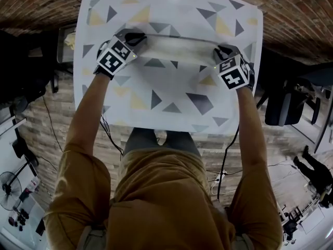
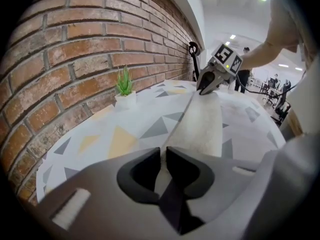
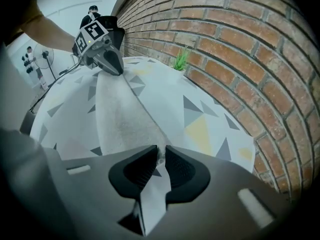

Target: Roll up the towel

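1. Left gripper has its jaws closed tight on the left end of the towel, with a thin edge of cloth pinched between them.
2. Right gripper is clamped the same way on the towel's right end, and a strip of cloth runs back between its jaws.
3. The pale towel stretches as one long band from left to right across the far half of the table. It spans from one gripper to the other and lies on a surface patterned with grey and yellow triangles.
4. One container is in view, a small white pot at the far edge of the table, close to the brick wall. It holds a green spiky plant and stands apart from the towel, on its far side.
5. Counted: one towel, two grippers, one pot with one plant in it, and one table.
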`<state>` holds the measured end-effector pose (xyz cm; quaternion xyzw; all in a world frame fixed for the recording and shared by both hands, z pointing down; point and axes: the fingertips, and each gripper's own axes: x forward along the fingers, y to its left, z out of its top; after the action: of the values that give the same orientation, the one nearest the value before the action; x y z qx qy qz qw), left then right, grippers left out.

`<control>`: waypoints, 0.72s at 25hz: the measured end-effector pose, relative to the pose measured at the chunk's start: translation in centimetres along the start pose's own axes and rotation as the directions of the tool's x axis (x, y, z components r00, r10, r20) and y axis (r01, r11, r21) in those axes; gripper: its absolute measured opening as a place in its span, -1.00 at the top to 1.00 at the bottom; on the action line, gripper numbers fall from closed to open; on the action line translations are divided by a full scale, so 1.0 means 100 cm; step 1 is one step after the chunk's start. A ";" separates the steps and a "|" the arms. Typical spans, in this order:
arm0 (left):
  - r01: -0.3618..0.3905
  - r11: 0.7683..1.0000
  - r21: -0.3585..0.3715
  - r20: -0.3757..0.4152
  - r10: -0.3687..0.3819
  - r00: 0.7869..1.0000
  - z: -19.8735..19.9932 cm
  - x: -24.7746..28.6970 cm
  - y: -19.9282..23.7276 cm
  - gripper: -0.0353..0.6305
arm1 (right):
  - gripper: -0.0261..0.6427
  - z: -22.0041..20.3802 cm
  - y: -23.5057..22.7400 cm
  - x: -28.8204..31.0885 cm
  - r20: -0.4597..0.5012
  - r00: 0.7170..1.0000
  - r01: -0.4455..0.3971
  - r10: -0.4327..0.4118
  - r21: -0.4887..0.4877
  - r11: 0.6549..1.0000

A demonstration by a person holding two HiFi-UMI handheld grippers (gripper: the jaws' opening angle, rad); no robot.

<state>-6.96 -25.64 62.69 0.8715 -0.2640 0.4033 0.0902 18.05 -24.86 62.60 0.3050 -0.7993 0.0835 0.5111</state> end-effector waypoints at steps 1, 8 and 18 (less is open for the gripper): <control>-0.001 1.000 -0.007 0.003 0.001 1.000 0.000 0.000 0.000 0.64 | 0.82 -0.001 0.001 0.001 -0.003 1.000 0.005 -0.005 0.000 1.000; -0.026 0.999 -0.033 0.003 0.026 1.000 -0.002 0.000 0.002 0.64 | 0.82 -0.001 0.001 0.003 0.004 0.998 0.057 -0.057 -0.012 0.998; -0.089 0.995 -0.043 -0.010 0.089 0.996 -0.002 0.000 0.002 0.64 | 0.82 -0.002 0.000 0.003 0.024 0.993 0.111 -0.112 0.035 0.993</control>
<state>-7.15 -25.76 62.81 0.8552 -0.3109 0.4044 0.0923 18.12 -24.90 62.90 0.3586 -0.7861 0.0643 0.4993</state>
